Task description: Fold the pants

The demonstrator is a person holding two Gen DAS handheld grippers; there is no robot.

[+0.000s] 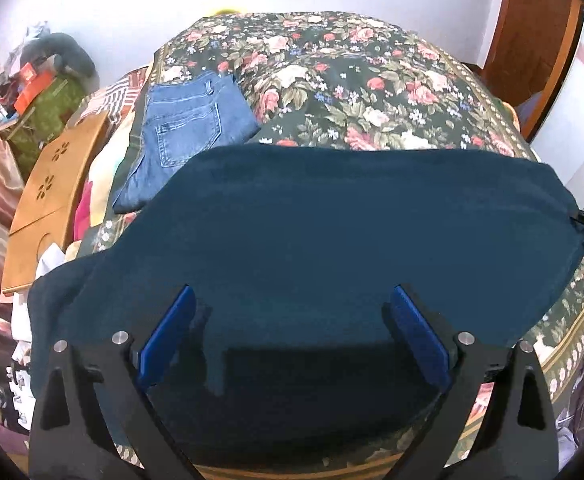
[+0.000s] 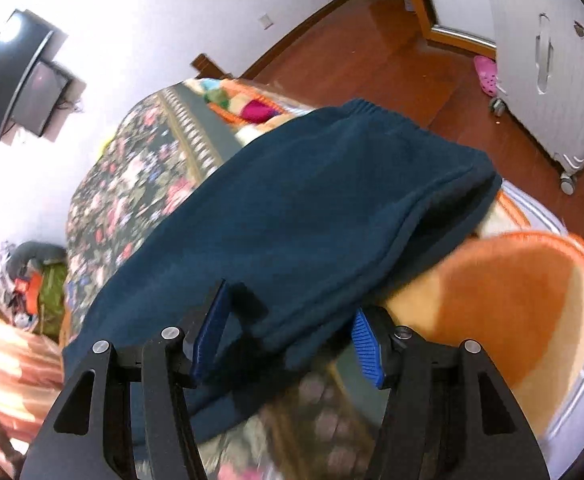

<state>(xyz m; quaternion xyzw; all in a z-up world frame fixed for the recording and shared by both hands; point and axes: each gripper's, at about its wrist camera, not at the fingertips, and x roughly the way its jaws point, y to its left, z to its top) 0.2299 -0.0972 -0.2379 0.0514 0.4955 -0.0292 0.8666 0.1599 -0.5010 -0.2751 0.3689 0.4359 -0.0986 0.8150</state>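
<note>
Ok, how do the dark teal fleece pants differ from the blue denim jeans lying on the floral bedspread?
The dark teal fleece pants are soft, plain and spread wide at the near edge of the bed; the blue denim jeans are paler, stitched, with a back pocket showing, and folded into a narrower shape farther back on the left. The pants' near edge overhangs; the jeans lie fully on top. Both rest on the floral bedspread.

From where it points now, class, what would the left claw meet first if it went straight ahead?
Most likely the dark teal pants, spread on the floral bedspread just ahead of the open left claw; exact depth is unclear.
</note>
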